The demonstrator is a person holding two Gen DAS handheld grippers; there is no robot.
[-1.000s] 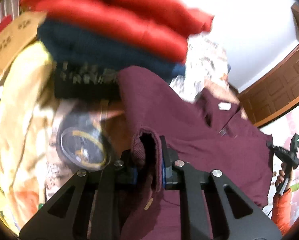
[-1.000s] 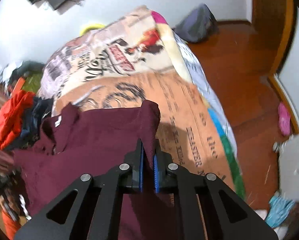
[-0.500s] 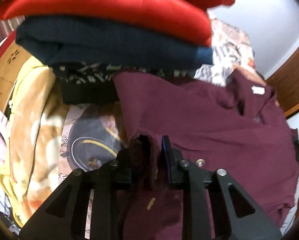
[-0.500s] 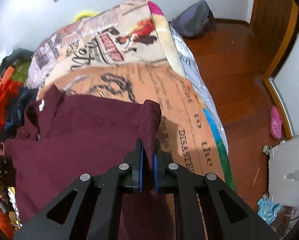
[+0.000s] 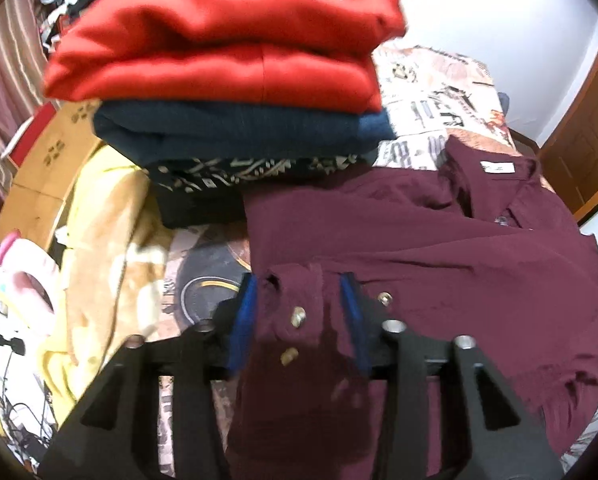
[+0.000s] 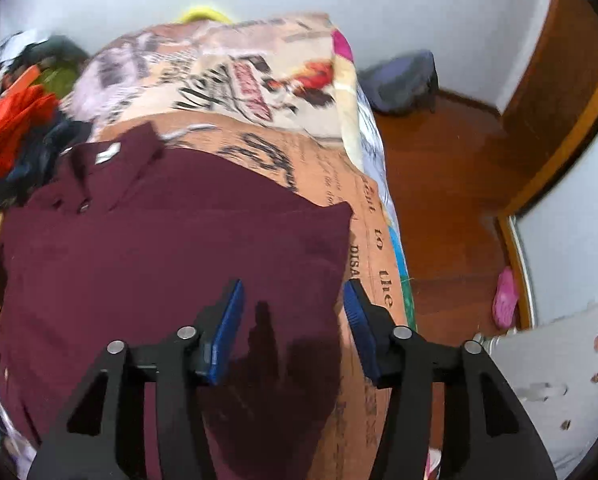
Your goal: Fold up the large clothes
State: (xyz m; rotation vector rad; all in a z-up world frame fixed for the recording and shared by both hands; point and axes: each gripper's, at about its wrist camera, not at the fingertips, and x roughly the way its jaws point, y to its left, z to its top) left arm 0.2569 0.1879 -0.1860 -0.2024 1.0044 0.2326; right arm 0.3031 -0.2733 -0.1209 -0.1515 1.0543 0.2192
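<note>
A maroon button shirt (image 5: 439, 240) lies spread on the printed bedspread (image 5: 431, 88), collar toward the far side. My left gripper (image 5: 299, 312) is opening; the shirt's buttoned cuff (image 5: 295, 312) lies loose between its blue pads, which stand apart from the cloth. In the right wrist view the same maroon shirt (image 6: 159, 248) covers the bed's near part. My right gripper (image 6: 295, 312) is opening too, its pads wide apart over the shirt's right corner, pressing on nothing.
A stack of folded clothes, red on top (image 5: 219, 48), dark blue (image 5: 239, 128) and patterned black below, sits just beyond the shirt's left edge. A yellow blanket (image 5: 107, 240) lies left. Right of the bed edge is wooden floor (image 6: 451, 200) with a grey bag (image 6: 403, 80).
Both grippers have let go of the shirt: their jaws went from pinching folded cloth to standing wide. The sleeve and corner have dropped flat onto the bed. Both views swung slightly.
</note>
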